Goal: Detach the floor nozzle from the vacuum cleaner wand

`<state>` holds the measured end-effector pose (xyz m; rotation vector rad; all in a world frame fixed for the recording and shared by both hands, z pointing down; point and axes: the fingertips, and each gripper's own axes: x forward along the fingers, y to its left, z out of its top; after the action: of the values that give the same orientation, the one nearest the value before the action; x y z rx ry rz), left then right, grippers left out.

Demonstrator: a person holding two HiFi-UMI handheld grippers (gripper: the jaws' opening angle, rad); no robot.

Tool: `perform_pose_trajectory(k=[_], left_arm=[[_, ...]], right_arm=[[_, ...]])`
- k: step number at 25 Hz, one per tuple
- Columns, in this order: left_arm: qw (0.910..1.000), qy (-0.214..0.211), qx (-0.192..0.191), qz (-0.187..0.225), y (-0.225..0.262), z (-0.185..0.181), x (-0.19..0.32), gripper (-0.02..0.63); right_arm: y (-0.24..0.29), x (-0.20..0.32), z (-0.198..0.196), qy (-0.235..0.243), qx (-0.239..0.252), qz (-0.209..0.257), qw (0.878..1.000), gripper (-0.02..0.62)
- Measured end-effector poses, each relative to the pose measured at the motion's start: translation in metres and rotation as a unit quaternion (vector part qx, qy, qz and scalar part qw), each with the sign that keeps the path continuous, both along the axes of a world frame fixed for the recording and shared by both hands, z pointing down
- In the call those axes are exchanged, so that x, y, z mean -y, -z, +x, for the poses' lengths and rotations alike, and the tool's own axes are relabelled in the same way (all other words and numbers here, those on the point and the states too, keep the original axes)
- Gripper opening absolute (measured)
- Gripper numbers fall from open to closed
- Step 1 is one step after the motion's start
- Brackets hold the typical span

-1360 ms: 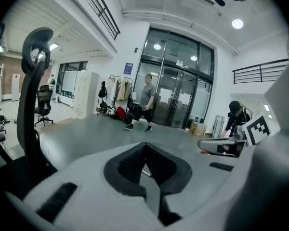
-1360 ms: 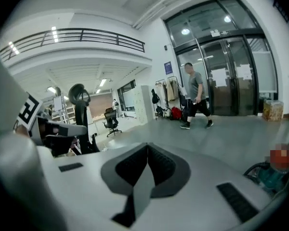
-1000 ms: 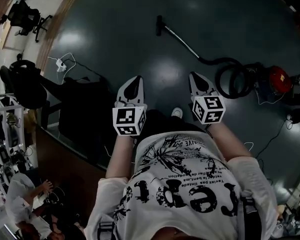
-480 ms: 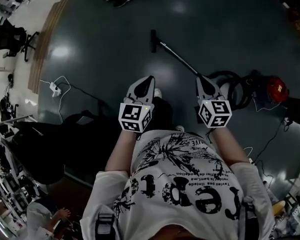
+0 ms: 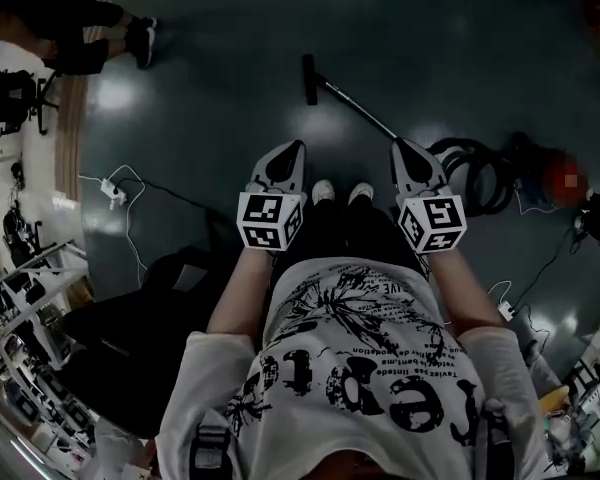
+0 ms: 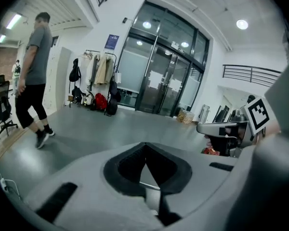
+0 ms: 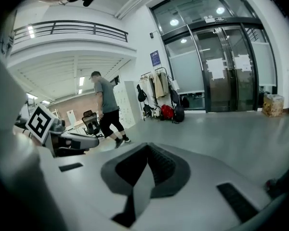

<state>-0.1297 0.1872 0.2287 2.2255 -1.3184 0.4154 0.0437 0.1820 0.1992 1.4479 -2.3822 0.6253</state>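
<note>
Now nearer the floor nozzle (image 5: 308, 78), still on its wand (image 5: 360, 110), the left tool (image 5: 291, 150) and right tool (image 5: 406, 149) stay pressed together, empty.

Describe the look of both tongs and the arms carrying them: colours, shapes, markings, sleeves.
The left tongs and right tongs are matching light grey, tapered shells with a dark padded lining inside. Each carries a white cube printed with black square markers. No cables show on them. The person wears a white short-sleeved T-shirt with black print, and the forearms are bare.
</note>
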Motion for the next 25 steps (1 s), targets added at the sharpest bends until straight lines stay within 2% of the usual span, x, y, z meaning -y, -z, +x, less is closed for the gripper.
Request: perform_pose_trajectory(k=[3,5,8,10,13,18,22,25], left_arm=[[0.9999,-0.004,0.003,-0.011,-0.008,0.007,0.023,0.004],[0.9995,0.018,0.013,-0.021,-0.017,0.0,0.039,0.005],[0.9963,0.074,0.015,-0.042,-0.026,-0.015,0.057,0.004],[0.9951,0.087,0.014,-0.046,-0.029,-0.017,0.071,0.004],[0.9956,0.08,0.026,-0.041,-0.039,-0.015,0.099,0.005],[0.996,0.071,0.035,-0.041,-0.071,-0.024,0.157,0.003],[0.9977,0.025,0.039,-0.049,-0.121,-0.028,0.201,0.005],[0.9981,-0.014,0.037,-0.047,-0.179,-0.029,0.237,0.003]], right_arm=[[-0.018,0.031,0.002,0.002,0.004,-0.019,1.0,0.003],[-0.03,0.052,0.0,0.008,0.01,-0.029,1.0,0.003],[-0.036,0.079,-0.009,0.054,0.049,-0.03,0.997,0.003],[-0.036,0.1,-0.012,0.09,0.063,-0.024,0.994,0.003],[-0.049,0.132,-0.009,0.108,0.054,-0.025,0.992,0.003],[-0.086,0.182,-0.015,0.106,0.035,-0.037,0.993,0.003],[-0.133,0.218,-0.03,0.106,0.022,-0.037,0.993,0.003],[-0.194,0.247,-0.037,0.112,0.019,-0.036,0.993,0.003]])
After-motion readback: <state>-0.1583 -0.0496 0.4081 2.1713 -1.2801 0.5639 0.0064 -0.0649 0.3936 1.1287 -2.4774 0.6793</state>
